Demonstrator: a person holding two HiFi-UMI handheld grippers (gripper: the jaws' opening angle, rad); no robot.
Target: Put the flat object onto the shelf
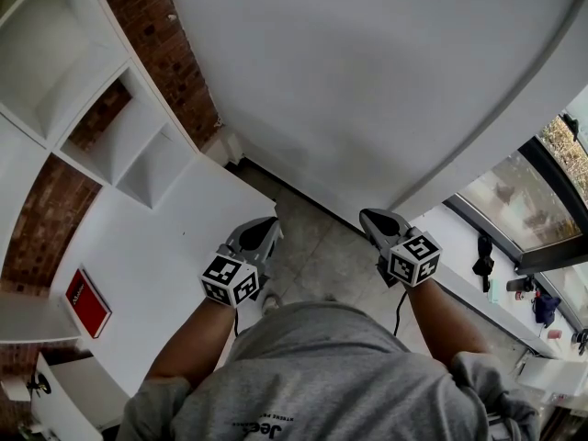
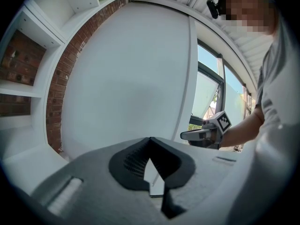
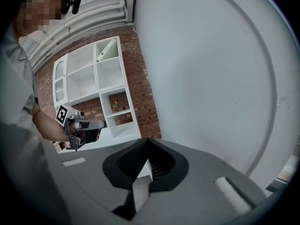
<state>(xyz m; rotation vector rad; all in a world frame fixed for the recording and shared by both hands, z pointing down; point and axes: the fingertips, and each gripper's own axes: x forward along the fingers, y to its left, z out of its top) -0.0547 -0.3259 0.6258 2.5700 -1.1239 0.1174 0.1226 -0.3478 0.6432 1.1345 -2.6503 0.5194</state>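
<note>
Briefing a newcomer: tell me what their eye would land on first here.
The red flat object stands out, resting on the white table at lower left. Next, the left gripper and right gripper, both shut and empty, held out toward a blank white wall; the white shelf sits against brick at upper left.

Red flat object (image 1: 87, 302), white shelf (image 1: 78, 81)

A broad white wall (image 1: 367, 81) meets a red brick wall (image 1: 152, 26) (windows (image 1: 514, 200) bright at right) above grey floor (image 1: 322, 246).
</note>
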